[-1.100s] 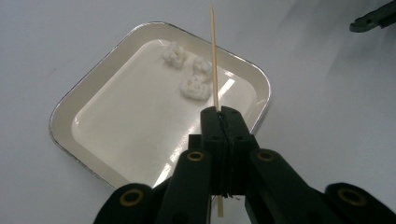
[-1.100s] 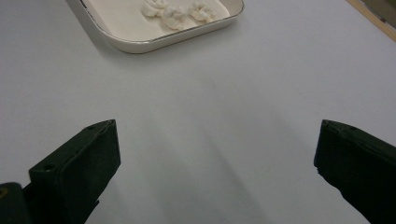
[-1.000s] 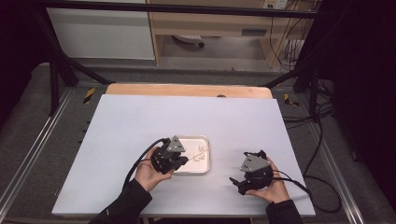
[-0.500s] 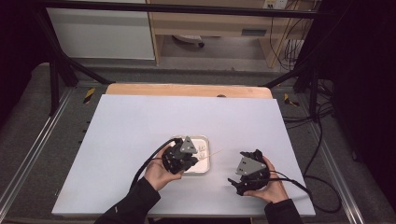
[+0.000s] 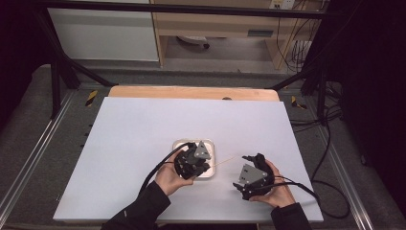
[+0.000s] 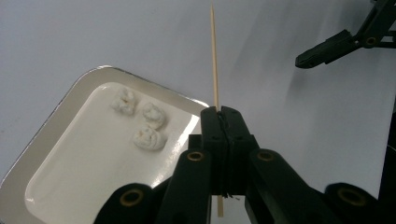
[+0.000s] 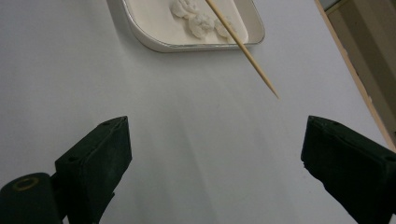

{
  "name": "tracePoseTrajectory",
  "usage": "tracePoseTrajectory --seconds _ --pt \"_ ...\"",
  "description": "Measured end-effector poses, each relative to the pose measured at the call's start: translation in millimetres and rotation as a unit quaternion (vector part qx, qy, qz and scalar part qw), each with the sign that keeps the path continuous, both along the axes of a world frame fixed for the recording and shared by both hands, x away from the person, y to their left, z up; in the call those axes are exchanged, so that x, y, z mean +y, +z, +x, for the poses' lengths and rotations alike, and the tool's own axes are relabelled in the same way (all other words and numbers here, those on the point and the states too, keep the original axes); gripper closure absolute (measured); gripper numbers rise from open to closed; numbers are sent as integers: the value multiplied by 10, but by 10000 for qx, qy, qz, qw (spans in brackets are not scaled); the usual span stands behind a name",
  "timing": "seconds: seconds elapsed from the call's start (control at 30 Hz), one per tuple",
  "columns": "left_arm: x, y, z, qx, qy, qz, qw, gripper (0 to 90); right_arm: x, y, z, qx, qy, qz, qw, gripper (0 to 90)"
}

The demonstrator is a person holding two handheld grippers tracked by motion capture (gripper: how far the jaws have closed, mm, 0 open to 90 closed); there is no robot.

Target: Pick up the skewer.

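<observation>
A thin wooden skewer (image 6: pixel 215 56) was pinched between the clenched jaws of the left gripper (image 6: pixel 223 122), its pointed end reaching well beyond the fingertips and a short butt showing beneath them. Just beside those jaws, on the side away from the other hand, lay a small white tray (image 6: pixel 56 126) with a silvery rim, holding three white, lumpy morsels (image 6: pixel 148 138) clustered together; what they were could not be told. The right gripper (image 7: pixel 212 149) hovered over the bare table (image 5: pixel 143 124), its jaws spread wide and holding nothing, with the skewer's tip (image 7: pixel 273 92) lying ahead of them and between the two. From here the likeliest trouble was the stick pivoting or sliding in so narrow a grip, since the long free end gave any nudge leverage. A misjudged closing of the right jaws could also knock the point aside or snap the slender wood.
</observation>
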State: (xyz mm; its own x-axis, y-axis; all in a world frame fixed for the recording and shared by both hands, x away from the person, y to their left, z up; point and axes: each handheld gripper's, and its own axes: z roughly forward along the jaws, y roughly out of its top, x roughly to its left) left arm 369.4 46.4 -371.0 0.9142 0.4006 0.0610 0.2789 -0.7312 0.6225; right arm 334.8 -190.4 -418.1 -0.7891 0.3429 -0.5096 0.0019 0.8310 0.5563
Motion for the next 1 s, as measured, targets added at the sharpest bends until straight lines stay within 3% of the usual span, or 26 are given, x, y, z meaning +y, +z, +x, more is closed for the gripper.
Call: tracePoseTrajectory --seconds 0.23,0.6,0.7,0.73,0.77,0.93,1.0 --pt "-116 -29 0 46 -98 83 9999 891 30 7 -10 -220 207 -253 9992 135" --pt "-297 -53 -28 85 -279 159 9994 891 65 -22 -31 -599 654 -633 9940 280" --pt "-335 -53 -35 84 -328 188 9992 892 67 -26 -33 -732 842 -767 9908 330" --pt "-347 -50 -37 91 -330 187 9992 891 73 -39 -46 -720 834 -712 9914 349" --pt "-357 -48 -36 88 -350 196 9992 891 69 -29 -27 -841 965 -848 9881 367" --pt "-409 -47 -42 104 -396 233 9989 891 76 -42 -34 -865 1068 -1024 9852 440" --pt "-425 -50 -46 111 -427 262 9987 891 76 -41 -23 -984 1191 -1149 9813 471"
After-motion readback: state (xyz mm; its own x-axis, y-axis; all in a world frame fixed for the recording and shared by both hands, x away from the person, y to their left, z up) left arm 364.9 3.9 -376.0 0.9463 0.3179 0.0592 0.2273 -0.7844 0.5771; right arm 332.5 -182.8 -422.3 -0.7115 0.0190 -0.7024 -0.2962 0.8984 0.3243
